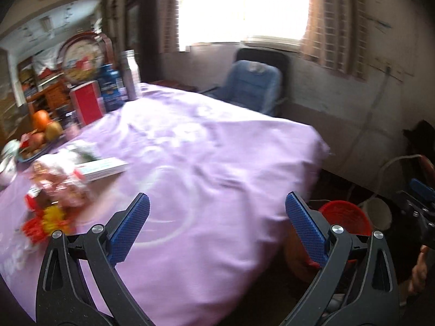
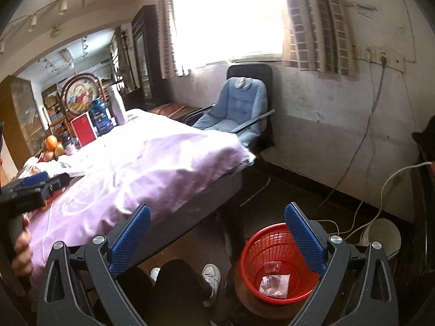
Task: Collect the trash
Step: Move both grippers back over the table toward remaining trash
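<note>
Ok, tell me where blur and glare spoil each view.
Left wrist view: motion blur smears the wrappers and fruit on the purple tablecloth; the window is blown out white. Right wrist view: sharper, the red basket and its crumpled paper read clearly, but the window glares too.

Free room and obstacles. The middle and right of the lilac tablecloth (image 1: 206,146) lie bare, giving open passage over the table. Its left edge is crowded: crumpled wrappers (image 1: 58,187), a flat white box (image 1: 102,168), a fruit plate (image 1: 40,133), and behind them a red box (image 1: 87,104), a blue jar (image 1: 111,87) and a steel bottle (image 1: 131,74). Beside the table's near corner, the red basket (image 2: 274,266) stands on the floor, mouth open upward, paper scraps (image 2: 273,285) inside. A white bucket (image 2: 380,236) and trailing cables (image 2: 353,217) crowd its right; a blue chair (image 2: 236,108) blocks the far end.
</note>
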Tool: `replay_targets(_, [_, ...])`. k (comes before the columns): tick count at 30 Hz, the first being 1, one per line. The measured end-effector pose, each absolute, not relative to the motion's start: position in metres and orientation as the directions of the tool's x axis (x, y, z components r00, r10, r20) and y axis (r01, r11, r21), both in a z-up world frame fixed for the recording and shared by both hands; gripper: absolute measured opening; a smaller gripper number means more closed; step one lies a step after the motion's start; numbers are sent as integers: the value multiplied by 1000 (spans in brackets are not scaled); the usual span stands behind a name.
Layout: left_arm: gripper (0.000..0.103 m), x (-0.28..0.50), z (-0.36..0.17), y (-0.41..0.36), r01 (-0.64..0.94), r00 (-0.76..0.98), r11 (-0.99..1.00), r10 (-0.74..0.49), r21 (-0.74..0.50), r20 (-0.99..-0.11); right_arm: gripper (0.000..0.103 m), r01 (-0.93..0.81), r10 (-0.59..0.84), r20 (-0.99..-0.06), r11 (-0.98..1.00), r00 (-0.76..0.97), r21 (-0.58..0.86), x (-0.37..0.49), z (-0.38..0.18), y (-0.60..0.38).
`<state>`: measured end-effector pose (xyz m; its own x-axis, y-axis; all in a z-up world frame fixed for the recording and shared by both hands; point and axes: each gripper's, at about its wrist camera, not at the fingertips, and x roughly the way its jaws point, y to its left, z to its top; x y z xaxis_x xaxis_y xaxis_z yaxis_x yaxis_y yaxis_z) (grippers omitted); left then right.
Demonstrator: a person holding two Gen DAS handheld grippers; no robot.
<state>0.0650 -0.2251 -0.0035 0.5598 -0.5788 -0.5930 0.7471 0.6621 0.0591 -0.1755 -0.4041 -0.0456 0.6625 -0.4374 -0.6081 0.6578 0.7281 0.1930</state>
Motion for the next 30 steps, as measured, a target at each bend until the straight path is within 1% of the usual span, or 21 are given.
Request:
replay_targets(3, [96,89,-1,-199,695,605,715,-528,73,-595,97,634,-405,-619,746,673,202,-164,-46,-395])
replay_targets(6, [96,115,-1,-167,624,665,773,-450,112,-596,97,611,-371,-632,764,680,209,-151,-48,-388])
replay_targets(12, [96,172,2,-94,441,777,872,-252,212,-577,97,565,-315,-658,799,684,206,-121,-55,-376])
replay_targets(14, [96,191,3,-67,375,796,900,-188,224,-575,97,550,-295,-664,808,687,210,-110,-57,-371])
replay_targets(16, [96,209,4,-46,331,793,921,-156,203,-588,97,532,-270,-670,818,691,220,-98,-58,-367])
replay_targets(20, [96,245,3,-5,280,755,953,-147,111,-639,97,498,-227,-685,837,692,226,-74,-61,-358])
replay_targets(24, [96,270,-9,21,240,714,969,-132,63,-688,97,471,-215,-690,858,691,205,-58,-59,-349])
replay_targets(30, [96,289,-37,28,264,601,964,-178,-17,-779,97,440,-188,-697,875,692,201,-32,-59,-339])
